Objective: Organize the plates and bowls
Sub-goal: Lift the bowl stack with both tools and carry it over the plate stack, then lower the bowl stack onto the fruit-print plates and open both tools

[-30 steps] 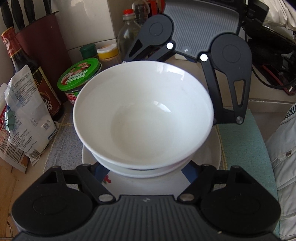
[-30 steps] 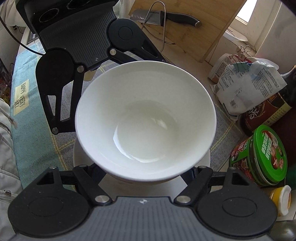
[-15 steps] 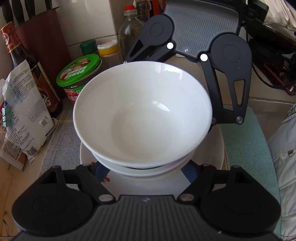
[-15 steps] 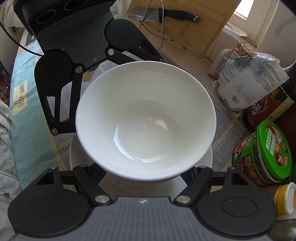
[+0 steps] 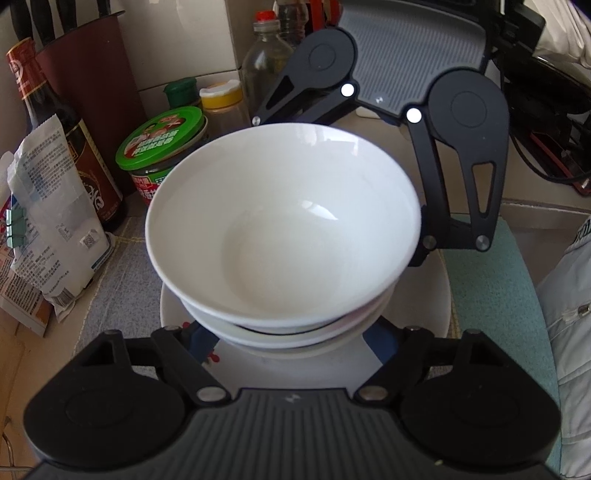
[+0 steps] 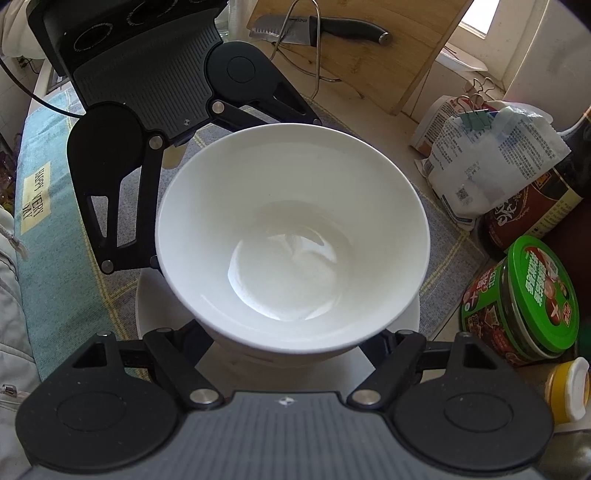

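Note:
A white bowl (image 5: pixel 282 221) sits nested on a second white bowl (image 5: pixel 288 334), on a white plate (image 5: pixel 295 365) with a red and blue pattern. The top bowl also shows in the right wrist view (image 6: pixel 291 236) above the plate (image 6: pixel 402 314). My left gripper (image 5: pixel 288 332) reaches under the bowls from the near side, its fingers spread wide on either side of the bowl base. My right gripper (image 6: pixel 291 343) does the same from the opposite side. The fingertips are hidden under the bowls, so contact cannot be told.
A green-lidded jar (image 5: pixel 162 147), a dark sauce bottle (image 5: pixel 66 133), a clipped white bag (image 5: pixel 51 221), spice jars and a clear bottle (image 5: pixel 266 62) crowd one side. A cutting board with a knife (image 6: pixel 347 29) leans behind. A teal mat (image 5: pixel 491 280) lies on the other side.
Both grippers and the bowl stack have shifted slightly relative to the counter; the jar and bag now sit a little further along in both views. The grip looks unchanged.

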